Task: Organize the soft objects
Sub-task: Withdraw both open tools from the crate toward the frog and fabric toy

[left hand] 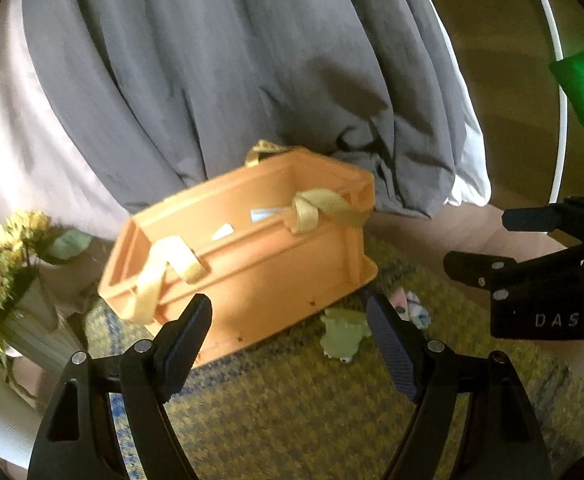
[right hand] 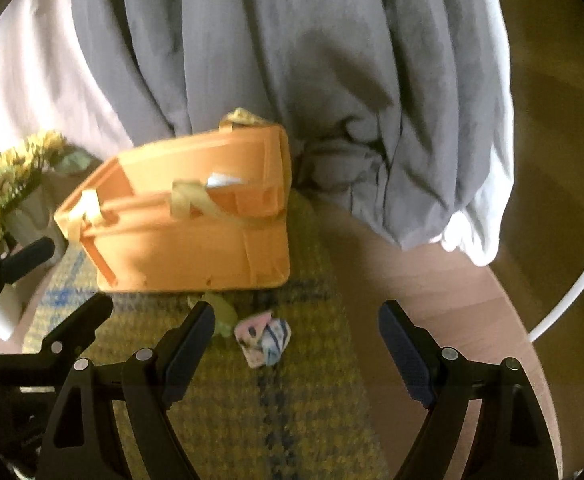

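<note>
An orange plastic crate [left hand: 252,256] with cream strap handles stands on a yellow-green woven mat [left hand: 292,408]; it also shows in the right wrist view [right hand: 188,236]. A pale green soft toy [left hand: 342,336] lies by its front corner, and also shows in the right wrist view [right hand: 222,312]. A pink, white and blue soft item [right hand: 264,340] lies beside it, seen in the left wrist view [left hand: 410,306] too. My left gripper [left hand: 290,344] is open and empty just before the crate. My right gripper [right hand: 296,344] is open and empty above the patterned item; it also shows in the left wrist view [left hand: 504,252].
A grey and white duvet [left hand: 220,72] hangs behind the crate. A vase of sunflowers [left hand: 8,280] stands at the left on the round wooden table [right hand: 432,288]. A white hoop [right hand: 572,292] curves at the right.
</note>
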Tool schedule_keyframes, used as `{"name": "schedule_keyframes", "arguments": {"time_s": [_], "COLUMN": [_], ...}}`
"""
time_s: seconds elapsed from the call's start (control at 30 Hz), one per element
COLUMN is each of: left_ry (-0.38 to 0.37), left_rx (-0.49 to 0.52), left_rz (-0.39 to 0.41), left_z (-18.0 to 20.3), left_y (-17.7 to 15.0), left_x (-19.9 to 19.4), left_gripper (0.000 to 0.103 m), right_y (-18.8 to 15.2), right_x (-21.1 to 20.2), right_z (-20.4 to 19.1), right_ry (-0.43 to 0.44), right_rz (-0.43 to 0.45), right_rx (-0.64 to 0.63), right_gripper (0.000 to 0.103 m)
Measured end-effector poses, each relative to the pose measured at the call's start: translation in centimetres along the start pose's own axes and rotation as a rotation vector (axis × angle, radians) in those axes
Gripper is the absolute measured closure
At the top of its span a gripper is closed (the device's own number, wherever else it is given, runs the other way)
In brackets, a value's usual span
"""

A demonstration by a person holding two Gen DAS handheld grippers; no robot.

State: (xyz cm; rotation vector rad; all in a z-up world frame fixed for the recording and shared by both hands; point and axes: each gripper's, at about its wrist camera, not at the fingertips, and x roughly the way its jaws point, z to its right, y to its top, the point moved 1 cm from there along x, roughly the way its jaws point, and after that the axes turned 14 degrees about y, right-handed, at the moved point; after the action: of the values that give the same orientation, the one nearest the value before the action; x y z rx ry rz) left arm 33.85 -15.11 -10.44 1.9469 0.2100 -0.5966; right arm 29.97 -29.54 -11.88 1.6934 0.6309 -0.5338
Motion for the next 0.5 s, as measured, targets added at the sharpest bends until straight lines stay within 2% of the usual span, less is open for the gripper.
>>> {"name": "schedule_keyframes", "arguments": {"time_s": [0.5], "left_ry": [-0.092], "left_rx": [0.132], "left_rz": [-0.071], "left_z": [2.7], "left_y": [-2.4], "left_x": [4.9], "left_gripper": [0.024], "right_y": [-2.3], "right_x": [5.7], "right_z": [0.8], "right_ry": [0.027], "right_rz": [-0.172], "right_rx": [-0.022], "right_gripper": [0.018]}}
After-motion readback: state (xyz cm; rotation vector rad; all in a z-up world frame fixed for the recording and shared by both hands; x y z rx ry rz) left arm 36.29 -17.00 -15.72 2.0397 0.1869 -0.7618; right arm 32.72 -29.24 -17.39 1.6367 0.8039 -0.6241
